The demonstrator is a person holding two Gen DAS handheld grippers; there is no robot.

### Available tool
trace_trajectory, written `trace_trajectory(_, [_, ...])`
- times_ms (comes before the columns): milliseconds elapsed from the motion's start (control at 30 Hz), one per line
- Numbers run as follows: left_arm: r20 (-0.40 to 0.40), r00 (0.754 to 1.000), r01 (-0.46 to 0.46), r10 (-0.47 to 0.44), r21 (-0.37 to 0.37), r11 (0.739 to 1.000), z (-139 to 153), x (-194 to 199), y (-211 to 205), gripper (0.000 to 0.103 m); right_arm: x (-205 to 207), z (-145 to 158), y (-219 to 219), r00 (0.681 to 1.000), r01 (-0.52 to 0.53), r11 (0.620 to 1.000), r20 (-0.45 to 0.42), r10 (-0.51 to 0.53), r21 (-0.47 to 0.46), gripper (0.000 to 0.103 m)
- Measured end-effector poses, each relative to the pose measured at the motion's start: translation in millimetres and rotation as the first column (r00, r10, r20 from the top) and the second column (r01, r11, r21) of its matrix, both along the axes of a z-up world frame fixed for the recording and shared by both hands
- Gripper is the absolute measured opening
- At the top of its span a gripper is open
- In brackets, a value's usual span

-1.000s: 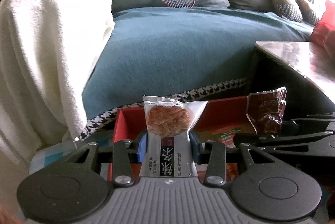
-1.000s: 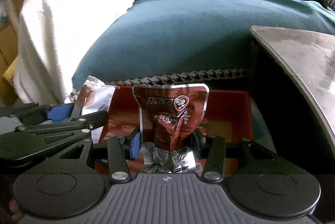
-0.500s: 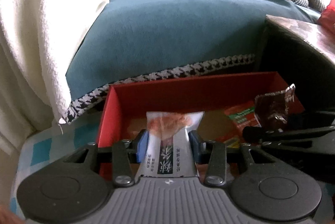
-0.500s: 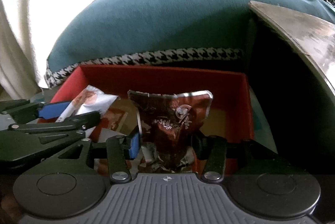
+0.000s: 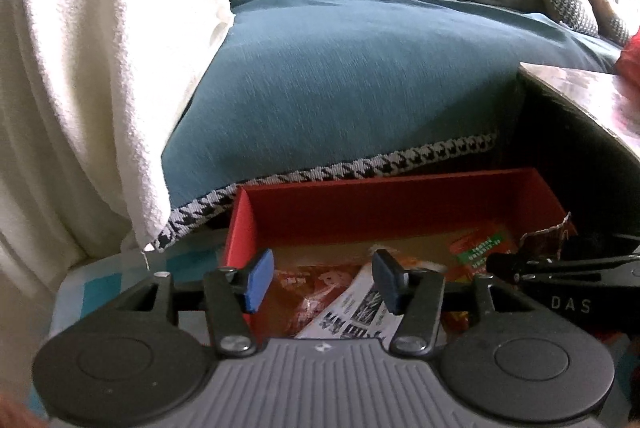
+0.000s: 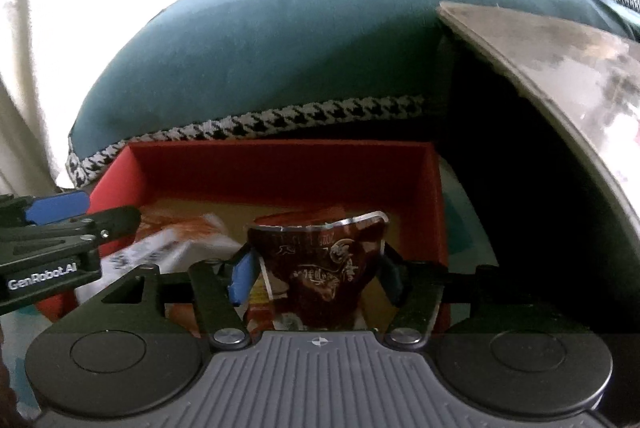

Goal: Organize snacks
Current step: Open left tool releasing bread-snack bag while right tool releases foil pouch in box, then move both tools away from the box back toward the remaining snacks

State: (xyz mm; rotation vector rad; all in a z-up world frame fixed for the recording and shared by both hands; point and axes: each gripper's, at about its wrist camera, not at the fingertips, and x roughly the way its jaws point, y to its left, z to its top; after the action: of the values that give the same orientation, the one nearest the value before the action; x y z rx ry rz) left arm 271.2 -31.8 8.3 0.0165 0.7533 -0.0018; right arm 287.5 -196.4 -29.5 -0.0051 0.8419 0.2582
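Left claw (image 5: 322, 278) is spreading, white packet (image 5: 352, 312) dropping free; right claw (image 6: 314, 278) is opening around the light, crinkly brown pouch (image 6: 320, 264) over the red box (image 6: 280, 167).

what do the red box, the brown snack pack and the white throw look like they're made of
Red box: probably cardboard, matte; flat thin walls, a plain tan floor.
Brown snack pack: foil-lined plastic film, glossy; silvery torn top edge and crinkles.
White throw: soft nubby fabric, maybe terry or fleece; its bumpy pile drapes in folds.

Both wrist views look down, close, into the red box (image 5: 400, 187).
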Motion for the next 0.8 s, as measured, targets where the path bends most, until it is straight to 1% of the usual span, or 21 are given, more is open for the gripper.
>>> trace_trajectory(133, [-0.002,1.000,0.001,-0.001,-0.005,1.000,1,-1,0,0.049,4,3,-3,1.000,0.013,1.000,0.018,-0.013,-0.008,0.072])
trace_trajectory(233, [-0.001,1.000,0.007,-0.007,-0.009,1.000,2,-2,0,0.049,9,7,-8,0.999,0.023,1.000,0.033,-0.024,0.018,0.073])
trace_trajectory(300, [-0.001,1.000,0.011,-0.011,-0.014,1.000,3,-2,-1,0.049,11,10,-9,0.998,0.030,0.999,0.049,-0.031,0.022,0.074])
trace_trajectory(433, [-0.004,0.999,0.033,-0.033,-0.003,0.999,6,-9,-3,0.049,10,14,-12,0.998,0.030,0.999,0.051,-0.031,0.027,0.074])
trace_trajectory(667, [0.007,0.996,0.089,-0.089,-0.021,0.996,21,-29,-9,0.049,-9,27,-14,0.998,0.026,0.999,0.060,-0.028,0.036,0.074])
trace_trajectory(800, [0.009,0.990,0.142,-0.142,-0.016,0.990,27,-52,-11,0.050,-31,36,-13,0.998,0.001,0.999,0.063,-0.004,0.037,0.075])
